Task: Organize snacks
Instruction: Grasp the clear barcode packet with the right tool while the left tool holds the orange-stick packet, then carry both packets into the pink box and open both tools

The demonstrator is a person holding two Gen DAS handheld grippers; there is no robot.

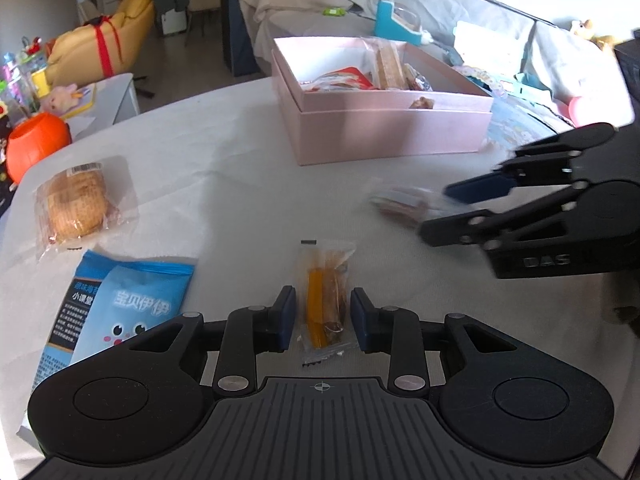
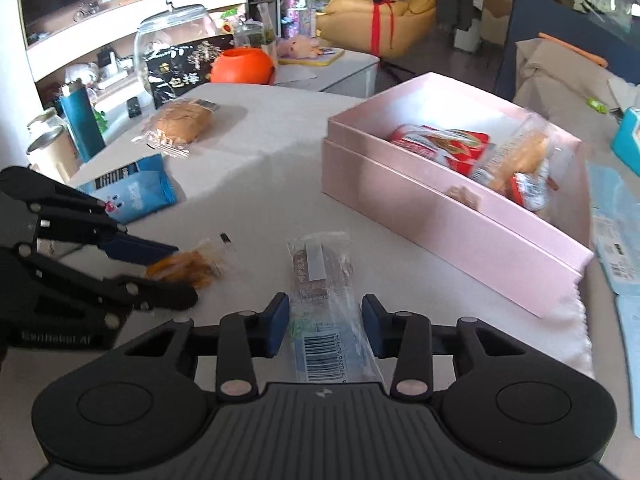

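Snacks: two packets are gripped, others lie loose on the table [image 1: 224, 168]. Left gripper [image 1: 323, 316] is clenched on the orange stick packet [image 1: 324, 304], lower centre. Right gripper [image 2: 325, 326] is clamped on the barcode packet [image 2: 326, 312], lower centre. Both point steeply down. Advice: lift clear, carry over the pink box [image 2: 452, 216] rim at right, release inside.

left gripper [image 1: 323, 314], right gripper [image 2: 325, 326], jaws clamped
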